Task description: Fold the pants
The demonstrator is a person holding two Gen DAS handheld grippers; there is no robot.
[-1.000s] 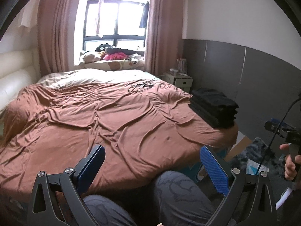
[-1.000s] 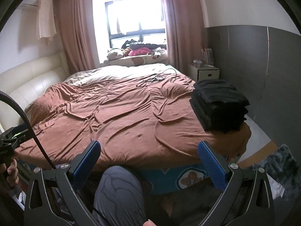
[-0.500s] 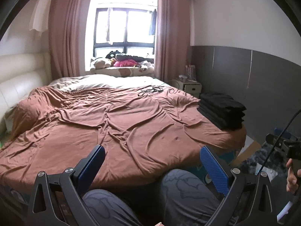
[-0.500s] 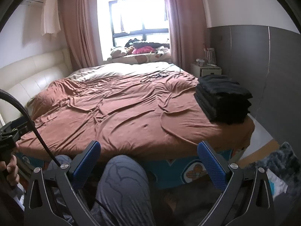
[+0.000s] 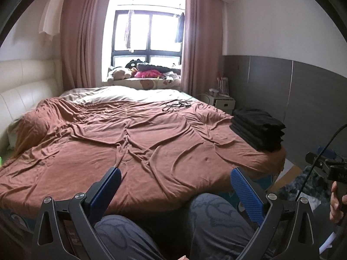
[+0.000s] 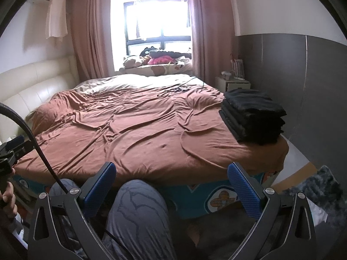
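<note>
Step in hand: between garments, by the look of it; nothing gripped, nothing spread for folding.
Left gripper (image 5: 176, 185): jaws spread wide, blue pads far apart, holding nothing; hovering off the foot of the bed above the person's knees.
Right gripper (image 6: 171, 178): likewise wide open and empty; aimed over the same near edge of the bed.
Pants: only a stack of folded black garments (image 6: 253, 117) in view, at the bed's near right corner, resting on the brown cover (image 5: 134, 143); presumably pants already folded, though too dark to confirm.
Unfolded pants: none visible on the bed in either view; source pile hidden, possibly below or outside the frame.
Next move: likely fetching another pair, which calls for lowering or turning toward wherever the unfolded ones lie, then spreading it flat on the bare middle of the cover, well apart from the stack.
Caution: black cables (image 5: 176, 106) lying on the far part of the cover, worth keeping out of the cloth.
Count, grippers: 2, both empty.
Count, stacks: 1; roughly 4 or 5 layers, edges too dark to count surely.
Count, knees (image 6: 138, 212): 2 in the left view, in grey patterned trousers.
Count, nightstand (image 5: 223, 103): 1, beside the far right of the bed.
Count, windows (image 5: 147, 36): 1, curtains at both sides.
</note>
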